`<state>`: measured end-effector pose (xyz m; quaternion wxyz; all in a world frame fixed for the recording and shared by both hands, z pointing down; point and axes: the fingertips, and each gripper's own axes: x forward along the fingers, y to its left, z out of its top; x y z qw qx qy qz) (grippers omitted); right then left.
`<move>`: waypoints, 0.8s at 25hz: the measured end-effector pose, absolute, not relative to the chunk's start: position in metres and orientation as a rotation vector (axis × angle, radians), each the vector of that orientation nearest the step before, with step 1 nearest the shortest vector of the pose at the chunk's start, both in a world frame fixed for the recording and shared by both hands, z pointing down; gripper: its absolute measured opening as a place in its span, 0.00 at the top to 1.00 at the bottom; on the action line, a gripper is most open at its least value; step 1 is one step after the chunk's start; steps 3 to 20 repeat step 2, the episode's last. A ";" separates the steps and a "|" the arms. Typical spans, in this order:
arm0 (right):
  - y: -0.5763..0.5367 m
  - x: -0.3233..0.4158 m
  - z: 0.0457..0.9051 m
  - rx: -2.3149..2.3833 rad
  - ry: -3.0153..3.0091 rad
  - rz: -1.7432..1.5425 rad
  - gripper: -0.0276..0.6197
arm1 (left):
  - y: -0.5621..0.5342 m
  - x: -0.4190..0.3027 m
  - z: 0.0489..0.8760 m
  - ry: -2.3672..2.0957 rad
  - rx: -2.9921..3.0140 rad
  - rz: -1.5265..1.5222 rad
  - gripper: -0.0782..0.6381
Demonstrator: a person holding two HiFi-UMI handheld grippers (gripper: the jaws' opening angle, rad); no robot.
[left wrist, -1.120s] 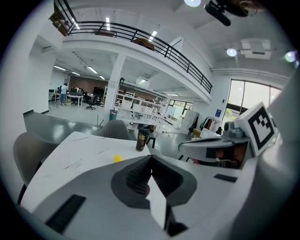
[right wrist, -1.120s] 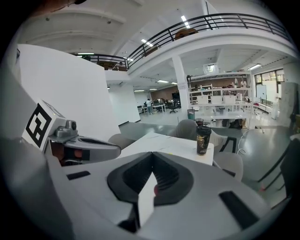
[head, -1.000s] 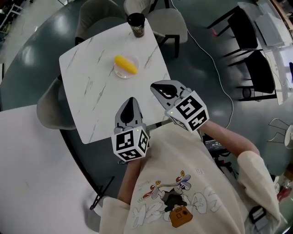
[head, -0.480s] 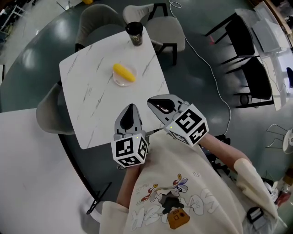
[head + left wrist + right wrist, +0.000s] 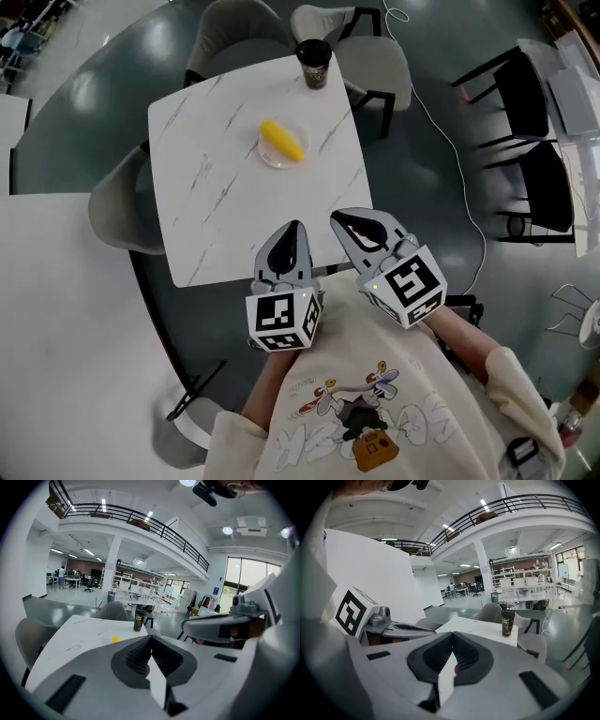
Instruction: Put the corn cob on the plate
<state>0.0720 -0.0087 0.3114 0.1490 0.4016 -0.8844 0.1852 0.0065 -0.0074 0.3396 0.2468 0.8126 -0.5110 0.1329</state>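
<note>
Your left tongs (image 5: 292,228) are pressed together with nothing between them, held at the near edge of the white marble desk (image 5: 216,197). Farther across that desk the yellow corn cob (image 5: 283,141) lies on the small clear plate (image 5: 266,156), well apart from both tongs, and a dark cup (image 5: 314,64) stands near the far corner beyond it. Your right tongs (image 5: 343,217), just beside the left pair at the same near edge, are also pressed together and empty.
</note>
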 end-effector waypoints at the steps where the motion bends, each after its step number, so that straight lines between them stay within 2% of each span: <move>1: -0.009 0.071 0.307 1.160 -2.549 0.503 0.95 | -0.006 0.005 0.339 -1.400 2.221 0.370 0.88; 20: -0.010 0.069 0.303 1.166 -2.556 0.474 0.95 | -0.005 0.002 0.338 -1.408 2.225 0.376 0.88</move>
